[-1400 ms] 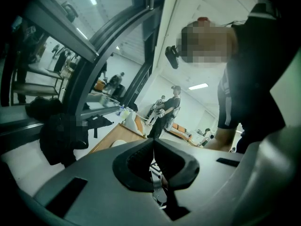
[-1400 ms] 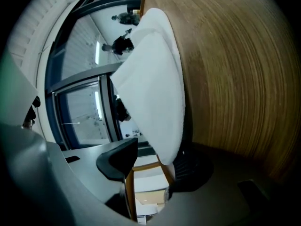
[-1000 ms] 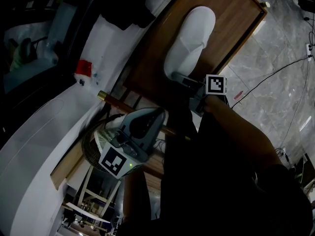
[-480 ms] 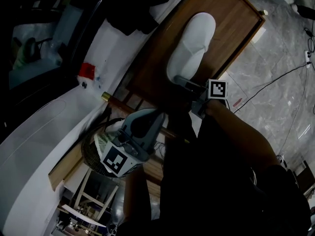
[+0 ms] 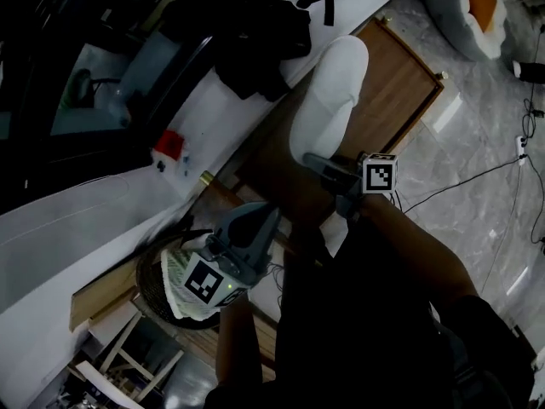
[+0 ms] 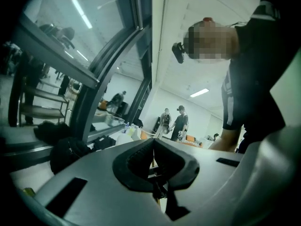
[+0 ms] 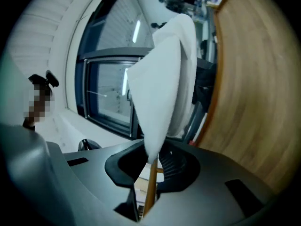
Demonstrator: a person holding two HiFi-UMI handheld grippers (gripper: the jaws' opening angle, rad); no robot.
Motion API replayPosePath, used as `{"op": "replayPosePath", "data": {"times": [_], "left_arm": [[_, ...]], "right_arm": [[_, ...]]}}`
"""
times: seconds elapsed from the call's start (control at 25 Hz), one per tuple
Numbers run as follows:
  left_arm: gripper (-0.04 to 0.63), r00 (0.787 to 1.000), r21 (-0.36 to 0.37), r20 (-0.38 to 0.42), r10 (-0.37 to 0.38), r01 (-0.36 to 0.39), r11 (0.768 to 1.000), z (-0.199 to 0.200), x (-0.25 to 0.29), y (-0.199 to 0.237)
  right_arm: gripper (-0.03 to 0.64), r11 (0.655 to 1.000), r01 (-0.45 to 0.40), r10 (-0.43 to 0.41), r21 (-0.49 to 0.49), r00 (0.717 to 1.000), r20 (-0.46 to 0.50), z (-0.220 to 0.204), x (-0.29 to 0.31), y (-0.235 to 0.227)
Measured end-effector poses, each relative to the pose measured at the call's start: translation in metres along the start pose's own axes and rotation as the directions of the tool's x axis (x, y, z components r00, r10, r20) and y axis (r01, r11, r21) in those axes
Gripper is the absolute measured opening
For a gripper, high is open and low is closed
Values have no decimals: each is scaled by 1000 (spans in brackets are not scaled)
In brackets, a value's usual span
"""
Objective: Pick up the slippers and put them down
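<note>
Right gripper [image 7: 153, 163]: jaws closed on the heel edge of the white slipper [image 7: 160, 88], pads pressing it from both sides. In the head view this gripper [image 5: 317, 162] holds the slipper [image 5: 332, 92] toe pointing away, over the brown wooden worktop [image 5: 393, 92] (contact with the worktop cannot be told). Left gripper [image 6: 153, 147]: jaws closed together, nothing between them; it sits lower left of the right gripper [image 5: 255, 233], well apart from the slipper.

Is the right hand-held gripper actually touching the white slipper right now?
Touching. The right gripper view shows the white slipper with its lower edge pinched between the jaws of the right hand-held gripper, both pads pressing on it.
</note>
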State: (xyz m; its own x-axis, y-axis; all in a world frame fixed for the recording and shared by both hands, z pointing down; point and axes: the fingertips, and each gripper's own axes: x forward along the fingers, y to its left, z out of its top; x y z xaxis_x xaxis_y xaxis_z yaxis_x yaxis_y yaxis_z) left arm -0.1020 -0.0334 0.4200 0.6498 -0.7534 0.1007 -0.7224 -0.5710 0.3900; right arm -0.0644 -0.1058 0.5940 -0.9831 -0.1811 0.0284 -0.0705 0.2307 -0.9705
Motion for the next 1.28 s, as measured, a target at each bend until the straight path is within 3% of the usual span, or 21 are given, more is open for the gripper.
{"op": "replayPosePath", "data": {"times": [0.12,0.24,0.36,0.56,0.8,0.92,1.0,1.16,1.28], "left_arm": [[11,999,29,44,29,-30,999,17,-15,-6],[11,992,52,112,62,-68,996,39,-33,-9],[11,979,105,183,94,-114,988,67,-42,-8],[11,964,168,238,116,-159,973,104,-60,-30],[11,952,250,285,112,-187,950,138,-71,-65],[11,942,286,308,133,-224,932,151,-78,-76],[11,937,288,315,151,-246,926,156,-86,-80],[11,916,242,375,143,-245,939,170,-100,-96],[11,905,256,397,154,-270,928,178,-103,-100]], "right_arm": [[72,983,-59,48,-175,996,-69,13,8,48],[72,929,-130,84,-346,986,-144,21,20,101],[72,840,-237,140,-488,964,-227,37,37,155],[72,691,-366,158,-624,918,-363,27,39,227],[72,508,-498,155,-703,855,-494,4,30,293],[69,444,-549,170,-708,828,-535,-2,28,317],[67,416,-573,178,-706,813,-554,-7,25,327],[66,386,-603,175,-698,791,-587,-14,15,331],[66,374,-609,161,-699,785,-598,-13,14,326]]}}
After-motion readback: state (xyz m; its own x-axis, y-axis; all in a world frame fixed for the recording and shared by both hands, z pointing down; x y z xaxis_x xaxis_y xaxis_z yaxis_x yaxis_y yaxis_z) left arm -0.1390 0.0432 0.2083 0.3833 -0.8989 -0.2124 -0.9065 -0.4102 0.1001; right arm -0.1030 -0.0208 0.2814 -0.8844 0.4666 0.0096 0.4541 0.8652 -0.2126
